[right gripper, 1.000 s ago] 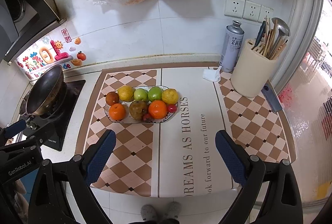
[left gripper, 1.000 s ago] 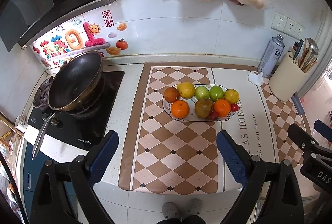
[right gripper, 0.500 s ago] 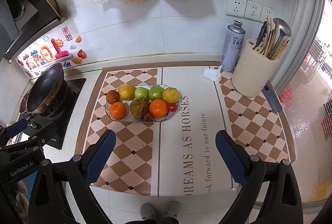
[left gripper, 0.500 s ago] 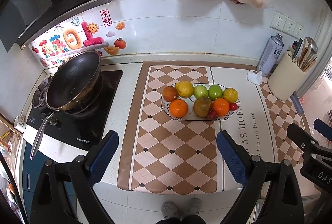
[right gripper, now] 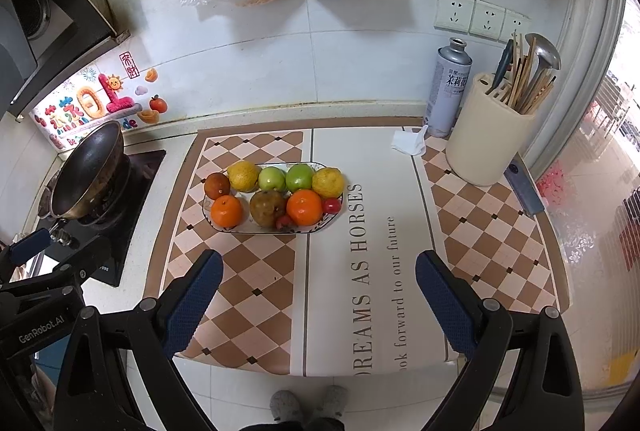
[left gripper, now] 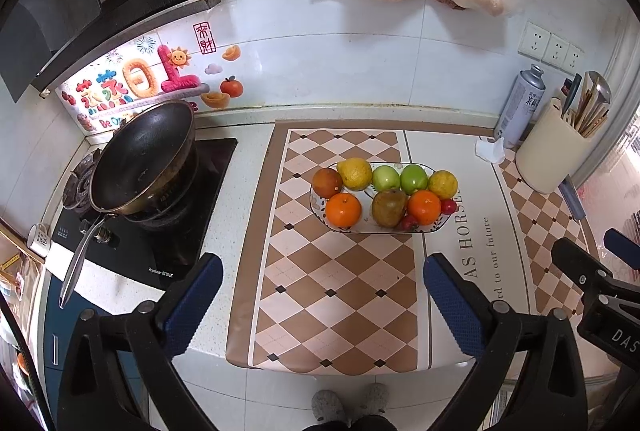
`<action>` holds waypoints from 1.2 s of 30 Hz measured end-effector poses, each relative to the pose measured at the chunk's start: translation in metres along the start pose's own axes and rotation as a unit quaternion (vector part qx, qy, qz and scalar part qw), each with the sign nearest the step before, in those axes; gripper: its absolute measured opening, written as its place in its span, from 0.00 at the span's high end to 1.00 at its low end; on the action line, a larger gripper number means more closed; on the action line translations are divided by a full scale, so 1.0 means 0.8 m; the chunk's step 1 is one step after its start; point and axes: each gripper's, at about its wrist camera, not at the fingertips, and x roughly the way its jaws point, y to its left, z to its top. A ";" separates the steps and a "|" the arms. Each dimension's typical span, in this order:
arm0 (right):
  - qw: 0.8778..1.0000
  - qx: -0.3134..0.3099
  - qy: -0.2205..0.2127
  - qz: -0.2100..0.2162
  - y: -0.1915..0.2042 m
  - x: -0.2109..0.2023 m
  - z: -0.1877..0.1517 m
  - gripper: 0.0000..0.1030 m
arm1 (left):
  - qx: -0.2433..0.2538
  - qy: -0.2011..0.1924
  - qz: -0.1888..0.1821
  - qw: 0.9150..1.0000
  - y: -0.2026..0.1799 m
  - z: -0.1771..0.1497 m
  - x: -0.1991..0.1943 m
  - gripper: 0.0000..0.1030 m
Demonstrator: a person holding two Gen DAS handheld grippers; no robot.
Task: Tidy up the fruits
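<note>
Hovering wide apart and empty, the left gripper [left gripper: 322, 291] and right gripper [right gripper: 318, 289] hang over the checked brown mat [right gripper: 256, 283]. Beyond, crowded fruits fill the oval patterned plate [right gripper: 240, 229]; nudging the round orange tangerine [right gripper: 227, 210] could roll the small red fruits [right gripper: 331, 206] off its rim.

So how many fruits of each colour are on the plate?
Bright orange round oranges: 2
Yellow bumpy lemons: 2
Shiny green apples: 2
Dark reddish-brown round fruit: 1
Brownish-green pear-like fruit: 1
Small red round fruits: 2
Total: 10, all on the patterned oval plate.
</note>
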 end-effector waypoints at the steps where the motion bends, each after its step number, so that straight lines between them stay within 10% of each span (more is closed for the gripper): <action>1: 1.000 0.001 0.000 0.001 0.000 0.000 0.000 0.04 | 0.000 0.001 -0.001 1.000 0.001 0.000 0.000 0.00; 36: 1.000 -0.001 -0.001 0.001 -0.005 -0.007 0.000 0.03 | -0.002 -0.011 -0.005 1.000 -0.007 -0.004 -0.024 0.00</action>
